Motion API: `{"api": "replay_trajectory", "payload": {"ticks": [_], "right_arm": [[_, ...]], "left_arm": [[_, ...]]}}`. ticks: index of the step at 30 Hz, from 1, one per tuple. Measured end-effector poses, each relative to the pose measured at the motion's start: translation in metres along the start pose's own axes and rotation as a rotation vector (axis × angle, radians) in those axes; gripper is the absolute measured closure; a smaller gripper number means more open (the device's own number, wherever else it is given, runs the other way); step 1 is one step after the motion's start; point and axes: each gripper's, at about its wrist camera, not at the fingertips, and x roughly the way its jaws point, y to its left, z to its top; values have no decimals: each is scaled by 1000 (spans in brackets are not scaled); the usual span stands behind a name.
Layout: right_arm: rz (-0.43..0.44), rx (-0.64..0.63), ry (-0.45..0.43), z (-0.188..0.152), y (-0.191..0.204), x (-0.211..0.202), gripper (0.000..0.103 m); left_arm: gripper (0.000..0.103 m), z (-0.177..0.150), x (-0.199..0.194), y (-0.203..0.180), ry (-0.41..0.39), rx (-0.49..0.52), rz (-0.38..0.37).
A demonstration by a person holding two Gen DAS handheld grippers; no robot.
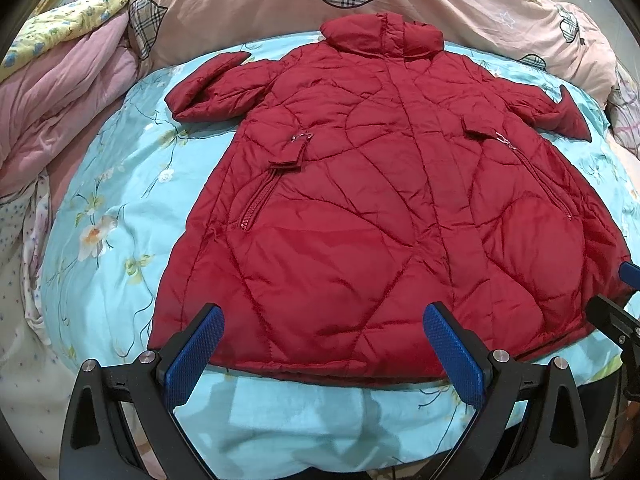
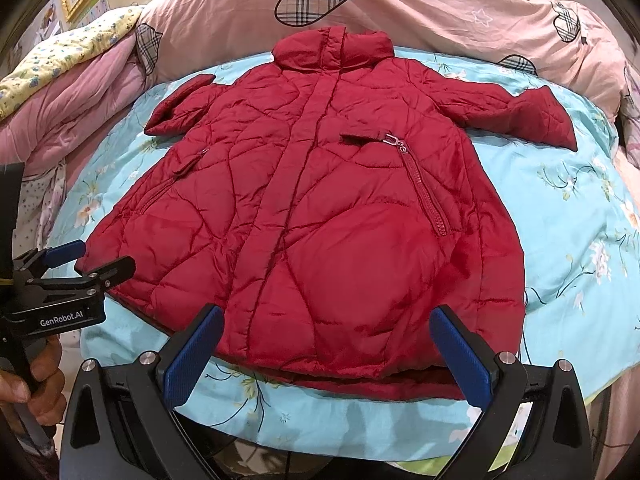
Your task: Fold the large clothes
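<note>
Red puffer coat (image 1: pixel 380 208) lies flat, front up, on a light blue floral quilt (image 1: pixel 120 208), collar toward the pink heart-print duvet (image 1: pixel 260 12). Pink bedding (image 1: pixel 60 112) is bunched beyond its sleeve. Left gripper (image 1: pixel 324 344) and right gripper (image 2: pixel 326 344) both hang wide open at the hem, holding nothing.

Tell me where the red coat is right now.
The red coat lies spread flat, front up, on the blue floral sheet, collar toward the pink quilt. In both wrist views, its hem sits just ahead of both open grippers.
</note>
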Motion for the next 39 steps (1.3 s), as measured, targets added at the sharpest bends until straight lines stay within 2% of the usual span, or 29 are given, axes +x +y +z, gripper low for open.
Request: {"api": "replay_trajectory", "payload": {"ticks": [6, 9, 16, 25, 30, 36, 39], "right_arm": [[-6, -2, -2, 0, 2, 1, 0], [38, 30, 27, 0, 1, 3, 0], [80, 63, 57, 0, 0, 4, 0], [72, 68, 40, 3, -6, 12, 0], [90, 97, 20, 12, -21, 13, 0], [32, 127, 32, 30, -47, 14, 0], [29, 162, -15, 43, -67, 13, 0]], "left_arm": [[2, 0, 3, -1, -11, 20, 26], [2, 0, 5, -1, 1, 30, 38], [2, 2, 12, -1, 31, 23, 15], [2, 7, 28, -1, 70, 48, -9], [2, 13, 39, 1, 54, 38, -34], [2, 23, 45, 3, 39, 44, -23], [2, 32, 48, 3, 18, 44, -7]]}}
